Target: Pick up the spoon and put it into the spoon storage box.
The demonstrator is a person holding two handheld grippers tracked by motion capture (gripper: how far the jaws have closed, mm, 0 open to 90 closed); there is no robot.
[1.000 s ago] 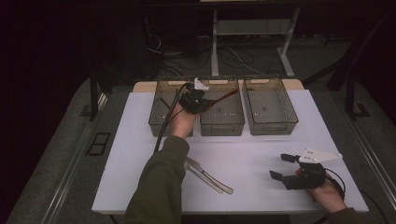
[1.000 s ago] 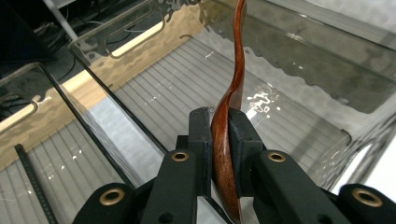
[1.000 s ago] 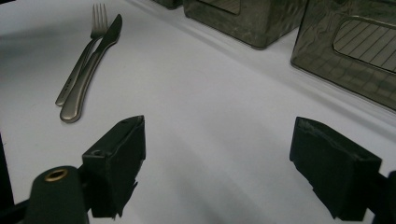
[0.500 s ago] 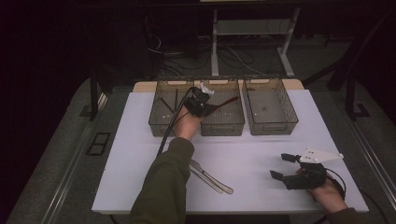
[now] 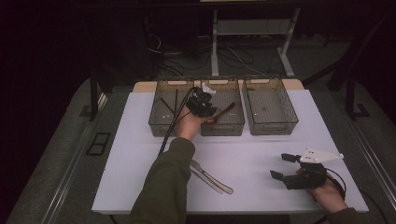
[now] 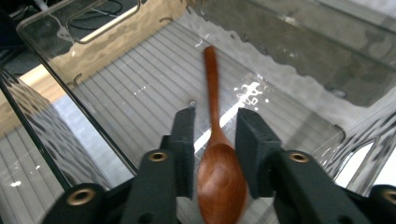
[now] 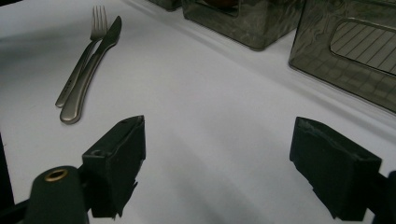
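My left gripper (image 6: 215, 135) jaws have just been opening, pads seemingly clear of the spoon (image 6: 215, 154) between them. Spoon's handle points away, bowl toward me, inside the middle bin (image 5: 236, 122). Right gripper (image 7: 217, 168) gapes wide, empty.

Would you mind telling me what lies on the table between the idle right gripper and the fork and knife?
Nothing: in the right gripper view, bare white table separates the right gripper from the fork and knife.

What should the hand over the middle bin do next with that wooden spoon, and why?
Probably lift the left gripper straight up out of the middle bin. Its jaws have just been opening, and the wooden spoon lies between them with gaps on both sides, its handle resting on the bin's ribbed floor. It looks released, and a fork and knife wait on the white table.
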